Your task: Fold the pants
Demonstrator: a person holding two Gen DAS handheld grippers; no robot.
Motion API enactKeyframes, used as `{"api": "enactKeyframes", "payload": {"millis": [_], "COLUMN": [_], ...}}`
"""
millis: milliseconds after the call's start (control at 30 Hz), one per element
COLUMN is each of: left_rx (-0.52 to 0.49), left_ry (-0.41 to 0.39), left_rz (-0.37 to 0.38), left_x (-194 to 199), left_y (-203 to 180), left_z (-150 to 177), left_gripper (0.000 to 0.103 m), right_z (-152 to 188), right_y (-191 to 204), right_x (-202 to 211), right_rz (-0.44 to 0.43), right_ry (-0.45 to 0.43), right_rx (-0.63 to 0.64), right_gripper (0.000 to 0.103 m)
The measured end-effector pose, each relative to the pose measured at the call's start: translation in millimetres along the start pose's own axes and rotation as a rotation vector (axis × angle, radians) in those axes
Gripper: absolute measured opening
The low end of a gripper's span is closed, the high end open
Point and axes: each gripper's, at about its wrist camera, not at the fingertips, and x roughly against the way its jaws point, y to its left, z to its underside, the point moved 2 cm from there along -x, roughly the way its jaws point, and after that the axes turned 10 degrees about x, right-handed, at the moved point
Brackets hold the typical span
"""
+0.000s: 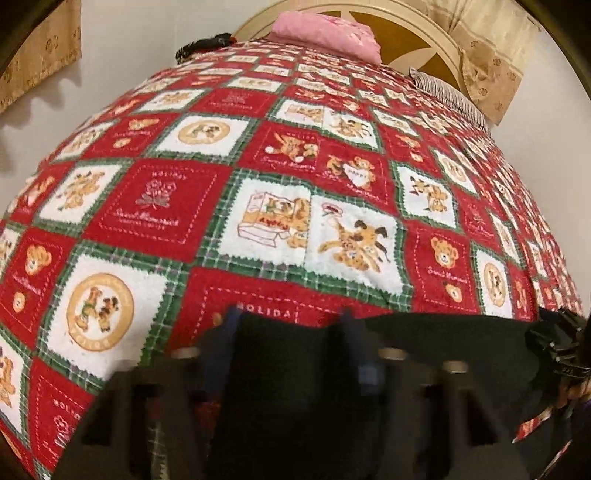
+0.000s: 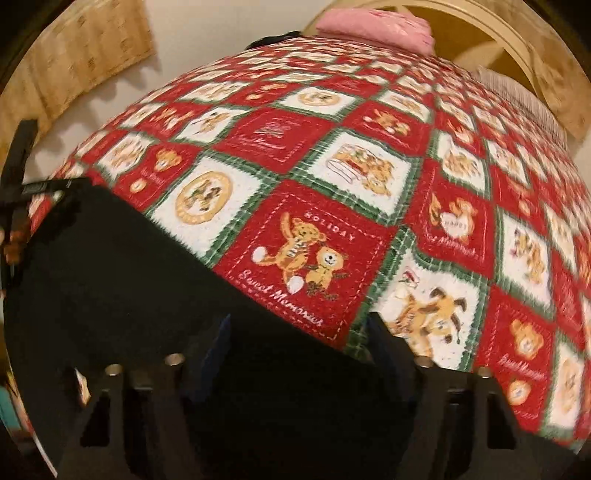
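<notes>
One pair of black pants lies at the near edge of the bed, on top of a red, white and green blanket with teddy bears on it. From the left camera, the left gripper has its two fingers apart, and black cloth sits between them. I cannot tell if they squeeze it. From the right camera, the pants spread to the left, and the right gripper has black cloth between its fingers too. They stand apart, and I cannot tell if they hold it tight. Far away, at the head of the bed, sits a pink pillow. A cream headboard stands behind it. Gold curtains hang on the wall
</notes>
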Motion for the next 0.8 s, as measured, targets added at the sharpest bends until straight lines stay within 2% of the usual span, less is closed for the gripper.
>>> {"api": "enactKeyframes", "payload": {"millis": [33, 100, 133, 233, 367, 500, 667, 800], "left_rx": [0.004, 0.039, 0.06, 0.066, 0.044, 0.027, 0.01, 0.006], "left_ry": [0.002, 0.015, 0.015, -0.029, -0.13, -0.251, -0.35, -0.4], "left_rz": [0.011, 0.069, 0.084, 0.081, 0.094, 0.156, 0.206, 0.238], "left_x": [0.9, 2.6, 3.4, 12.4, 45.8, 101.1, 152.4, 170.3], "left_y": [1.1, 4.7, 5.9, 2.3, -7.3, -9.9, -1.6, 12.9], "left_z": [-1.1, -4.2, -5.7, -11.2, -14.6, -9.1, 22.8, 57.7], "left_gripper": [0.03, 0.017, 0.017, 0.016, 0.015, 0.015, 0.015, 0.015], "right_z": [-0.6, 0.3, 1.2, -1.5, -11.2, -7.7, 27.9, 64.2], "right_y": [1.2, 1.8, 2.8, 9.6, 14.1, 32.3, 76.7, 117.4], "right_x": [4.3, 10.4, 14.4, 31.7, 81.5, 142.0, 192.5, 207.6], "right_rz": [0.007, -0.01, -0.029, 0.033, 0.065, 0.067, 0.039, 0.057], "right_ry": [0.012, 0.031, 0.036, -0.005, -0.152, -0.301, -0.392, -0.406], "right_rx": [0.026, 0.049, 0.05, 0.074, -0.015, -0.036, 0.007, 0.074], "right_gripper": [0.023, 0.003, 0.003, 0.003, 0.003, 0.003, 0.003, 0.003]}}
